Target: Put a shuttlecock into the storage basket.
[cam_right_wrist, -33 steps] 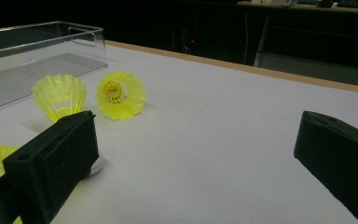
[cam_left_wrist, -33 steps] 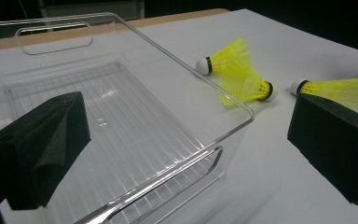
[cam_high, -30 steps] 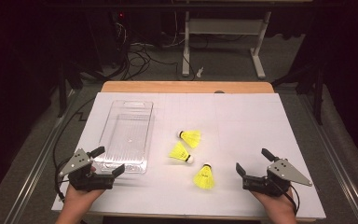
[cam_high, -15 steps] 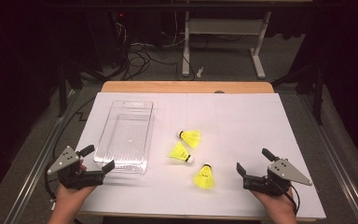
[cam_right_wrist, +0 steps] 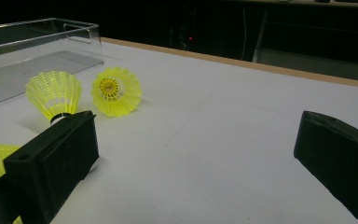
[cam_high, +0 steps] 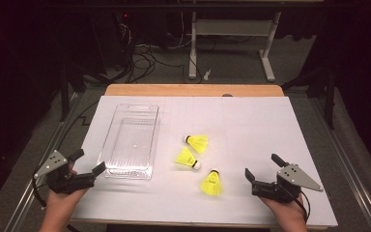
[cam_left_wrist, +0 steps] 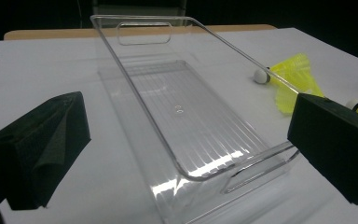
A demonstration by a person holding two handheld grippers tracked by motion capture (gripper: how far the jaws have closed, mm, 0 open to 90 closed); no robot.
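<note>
White paper-covered table [cam_high: 251,135] | dark room, cables on floor [cam_high: 140,53] | both grippers' fingers released, nothing held.

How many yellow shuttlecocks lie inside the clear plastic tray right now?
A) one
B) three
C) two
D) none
D: the clear plastic tray holds nothing, and all three yellow shuttlecocks lie on the white table cover beside it.
</note>
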